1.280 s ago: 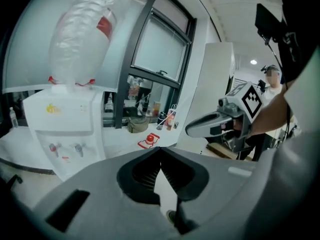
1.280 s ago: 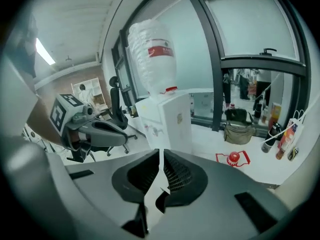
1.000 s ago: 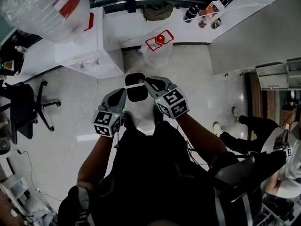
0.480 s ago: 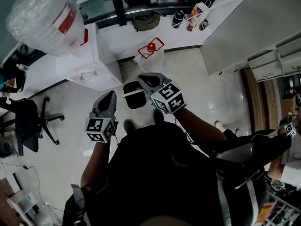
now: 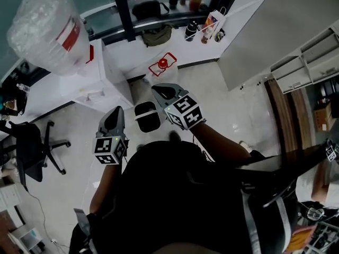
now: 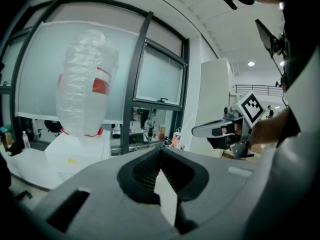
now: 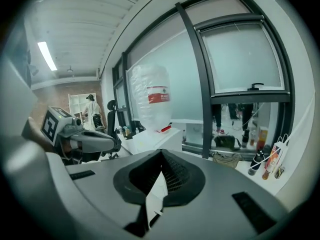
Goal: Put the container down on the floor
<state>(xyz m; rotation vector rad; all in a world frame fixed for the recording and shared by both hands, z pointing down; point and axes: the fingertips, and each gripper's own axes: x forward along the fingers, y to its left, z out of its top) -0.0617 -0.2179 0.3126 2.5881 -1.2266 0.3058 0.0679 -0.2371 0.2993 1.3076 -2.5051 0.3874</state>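
Note:
The black container (image 5: 147, 116), with a white band across it, rests on the pale floor in front of the person's feet in the head view. My left gripper (image 5: 117, 112) hangs to its left and my right gripper (image 5: 161, 91) just beyond its right side. Both stand clear of it, shut and empty. Each gripper view shows closed jaws with nothing between them: the left gripper (image 6: 161, 155) looks across at the right one (image 6: 225, 129), and the right gripper (image 7: 160, 158) looks at the left one (image 7: 82, 140). Neither gripper view shows the container.
A big clear water bottle (image 5: 50, 30) sits upside down on a white dispenser (image 5: 108, 81) at the left. A clear bin with a red lid (image 5: 161, 66) stands by the window wall, near some bags (image 5: 156, 35). An office chair (image 5: 32, 144) is far left. A person's shoe (image 5: 243, 146) shows at the right.
Both grippers have come off the container, which now lies alone on the floor. The left gripper drew back to the left; the right one lifted past it. The view has risen.

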